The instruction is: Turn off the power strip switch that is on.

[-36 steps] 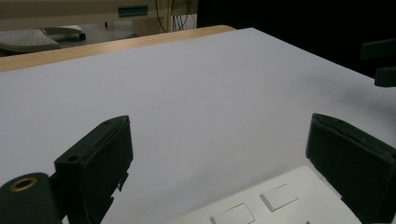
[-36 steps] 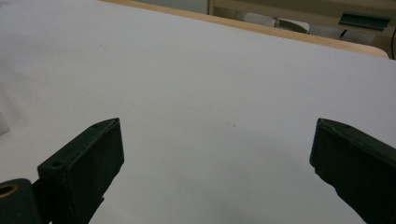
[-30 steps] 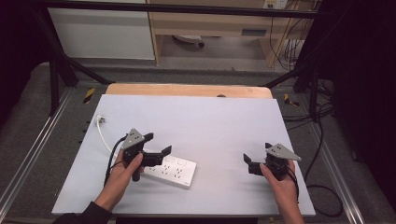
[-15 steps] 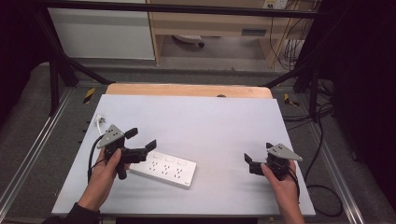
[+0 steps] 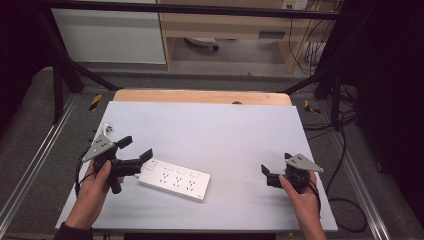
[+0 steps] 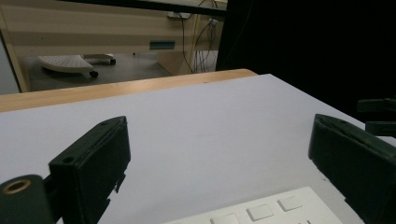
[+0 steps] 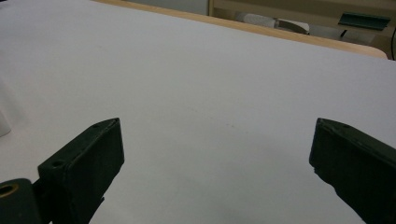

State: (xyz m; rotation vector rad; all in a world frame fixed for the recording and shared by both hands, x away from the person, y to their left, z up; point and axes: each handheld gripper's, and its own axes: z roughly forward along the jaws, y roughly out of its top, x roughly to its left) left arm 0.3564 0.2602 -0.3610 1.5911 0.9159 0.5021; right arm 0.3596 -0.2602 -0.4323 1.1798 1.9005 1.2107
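High view: a white power strip (image 5: pixel 174 179) lies flat on the grey table (image 5: pixel 215 135), near the front edge and left of centre. The left gripper (image 5: pixel 136 149) sits at the strip's left end, jaws spread wide and holding nothing; one jaw tip is just beside the strip's corner. Half a second ago this gripper stood slightly farther right, over the strip's end — it has since shifted left and back. The right gripper (image 5: pixel 268 175) rests well apart from the strip at the table's right front, jaws open and empty, unmoved. A small white plug (image 5: pixel 105 129) lies near the table's left edge, behind the left gripper.

Left gripper view: the strip's end (image 6: pixel 261 213) shows low between the parted jaws, with bare table beyond.

Right gripper view: the parted jaws frame bare table surface — a wooden edge (image 7: pixel 299 35) runs along the far side.
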